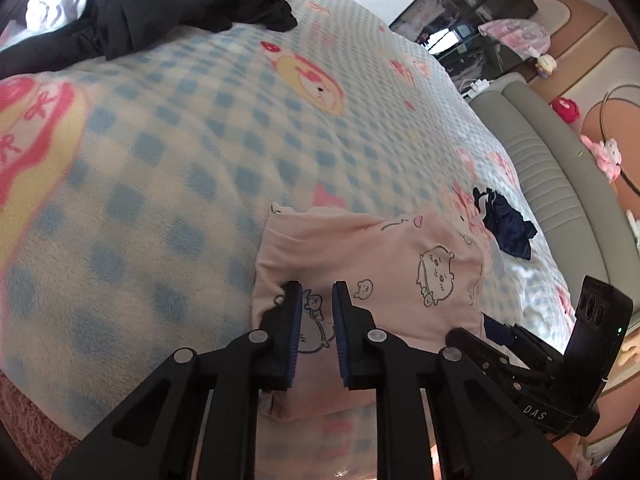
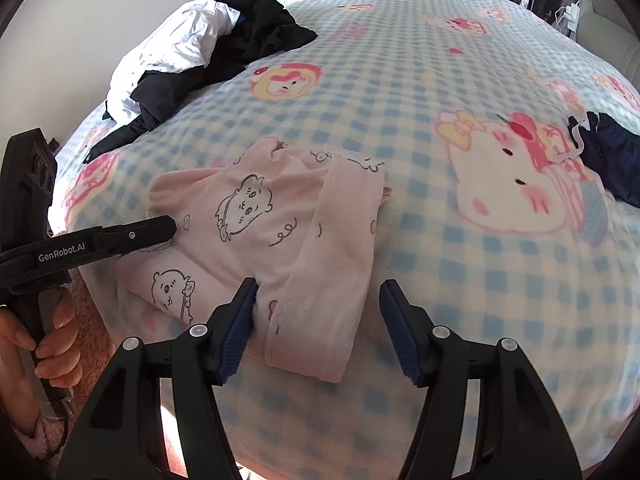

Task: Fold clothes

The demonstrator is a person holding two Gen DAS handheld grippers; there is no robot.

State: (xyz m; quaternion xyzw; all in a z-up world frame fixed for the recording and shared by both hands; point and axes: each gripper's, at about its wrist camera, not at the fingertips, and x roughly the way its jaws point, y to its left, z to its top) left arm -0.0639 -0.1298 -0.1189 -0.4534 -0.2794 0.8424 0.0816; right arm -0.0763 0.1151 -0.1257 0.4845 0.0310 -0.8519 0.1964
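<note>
pink cartoon-print garment [image 2: 264,216] lies folded, rumpled; left tongs [image 1: 316,292] narrowly parted, right tongs [image 2: 318,292] wide.

I see a bed w/ blue-check cartoon blanket [image 2: 460,240], grey padded headboard [image 1: 560,184] along one side, white wall [image 2: 100,20] behind, dark cabinet [image 1: 480,8] far end; bright daylight thru-out.

Left gripper [image 1: 316,304]: black plastic linkage arms, silver round rivets at pivots, blue ribbed pads on the jaws. Right gripper [image 2: 318,308]: same build; its body reads "DAS" in the left wrist view. Left unit's side arm marked "GenRobot.AI". Hand [image 2: 48,344] on grip; fuzzy pink sleeve [image 2: 40,436] cuff.
</note>
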